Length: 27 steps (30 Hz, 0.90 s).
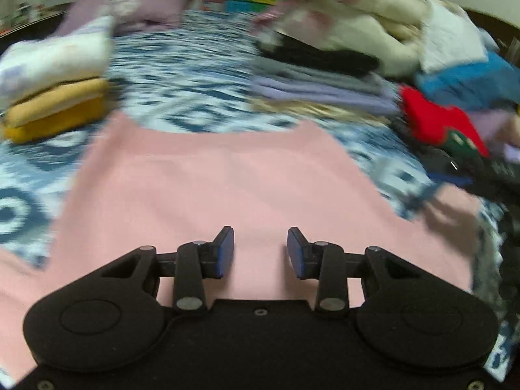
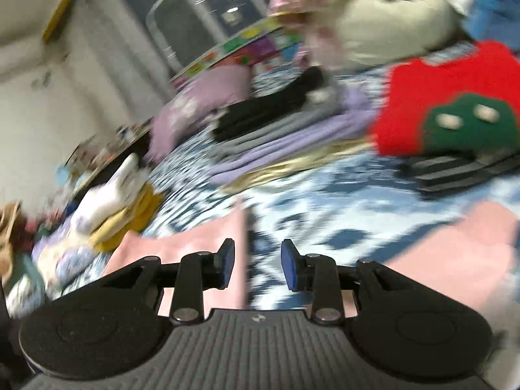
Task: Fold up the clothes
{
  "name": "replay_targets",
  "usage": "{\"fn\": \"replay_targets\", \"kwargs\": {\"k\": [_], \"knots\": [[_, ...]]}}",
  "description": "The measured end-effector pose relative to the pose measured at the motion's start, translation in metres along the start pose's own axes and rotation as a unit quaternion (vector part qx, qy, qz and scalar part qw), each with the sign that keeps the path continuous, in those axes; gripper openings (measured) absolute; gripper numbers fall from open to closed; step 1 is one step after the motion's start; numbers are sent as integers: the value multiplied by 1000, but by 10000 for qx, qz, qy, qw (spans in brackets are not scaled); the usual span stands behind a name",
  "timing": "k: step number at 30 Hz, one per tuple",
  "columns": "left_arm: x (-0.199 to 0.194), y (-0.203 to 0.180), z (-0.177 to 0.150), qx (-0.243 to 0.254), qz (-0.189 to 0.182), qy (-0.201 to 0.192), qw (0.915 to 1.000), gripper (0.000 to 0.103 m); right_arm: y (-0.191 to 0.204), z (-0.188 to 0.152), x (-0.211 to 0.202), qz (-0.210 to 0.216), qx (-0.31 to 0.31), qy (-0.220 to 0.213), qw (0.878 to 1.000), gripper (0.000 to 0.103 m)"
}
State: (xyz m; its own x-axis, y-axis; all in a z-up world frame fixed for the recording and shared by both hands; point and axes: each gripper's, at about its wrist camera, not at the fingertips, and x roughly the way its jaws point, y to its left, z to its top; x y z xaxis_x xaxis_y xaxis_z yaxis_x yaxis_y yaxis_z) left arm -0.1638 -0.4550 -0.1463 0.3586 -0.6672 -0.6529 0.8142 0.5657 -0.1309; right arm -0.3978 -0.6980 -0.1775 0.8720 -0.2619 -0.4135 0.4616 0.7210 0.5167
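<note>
while some folded piles (image 1: 55, 104) are already lying on the bed (image 1: 182, 74), the pink shirt (image 1: 208, 188) is still lying flat. both the left gripper (image 1: 260, 251) and the right gripper (image 2: 257, 264) are hanging partly open, holding nothing, and a loose heap (image 1: 390, 29) is waiting.

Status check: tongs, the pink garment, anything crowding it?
Left tongs open, empty, over flat pink cloth garment. Right tongs open, empty, at its edge. Folded yellow-and-white stack and red knit sweater close by, not touching.
</note>
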Motion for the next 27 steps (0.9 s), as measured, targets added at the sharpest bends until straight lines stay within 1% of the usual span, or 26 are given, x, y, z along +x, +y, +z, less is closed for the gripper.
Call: {"fn": "replay_targets", "kwargs": {"k": [3,5,8,10,11,13,14,15,17,18,21,23,25,27], "knots": [[-1,37,12,-181,235,-69,9995,35,26,1,15,130,-386,278,9988,33],[5,56,18,-216,353,-57,9991,35,40,1,28,105,-636,525,9965,33],[23,82,22,-311,371,95,9988,35,54,-4,51,55,-950,896,9914,32],[37,96,22,-383,380,214,9983,35,54,-7,64,-135,-1072,1058,9885,31],[43,104,23,-445,378,241,9980,32,54,-9,71,-231,-1132,1139,9868,28],[49,122,24,-754,285,217,9965,30,41,-10,78,-490,-1059,1229,9855,24],[51,131,25,-969,224,187,9949,24,34,-9,79,-532,-949,1247,9862,17],[53,140,26,-1171,180,161,9928,19,30,-9,78,-504,-859,1246,9872,16],[55,157,27,-1536,108,124,9880,17,25,-8,74,-607,-850,1249,9867,16],[55,162,27,-1637,62,125,9864,16,23,-9,75,-600,-850,1245,9867,16],[55,163,35,-1590,85,117,9872,16,24,-8,72,-634,-826,1204,9872,16],[48,162,42,-1551,74,27,9879,16,28,-5,66,-776,-942,1109,9863,21],[39,156,49,-1364,58,-82,9906,16,33,2,59,-763,-988,970,9874,21],[37,150,58,-1155,-52,-105,9932,16,43,8,56,-642,-1041,892,9885,21]]}}
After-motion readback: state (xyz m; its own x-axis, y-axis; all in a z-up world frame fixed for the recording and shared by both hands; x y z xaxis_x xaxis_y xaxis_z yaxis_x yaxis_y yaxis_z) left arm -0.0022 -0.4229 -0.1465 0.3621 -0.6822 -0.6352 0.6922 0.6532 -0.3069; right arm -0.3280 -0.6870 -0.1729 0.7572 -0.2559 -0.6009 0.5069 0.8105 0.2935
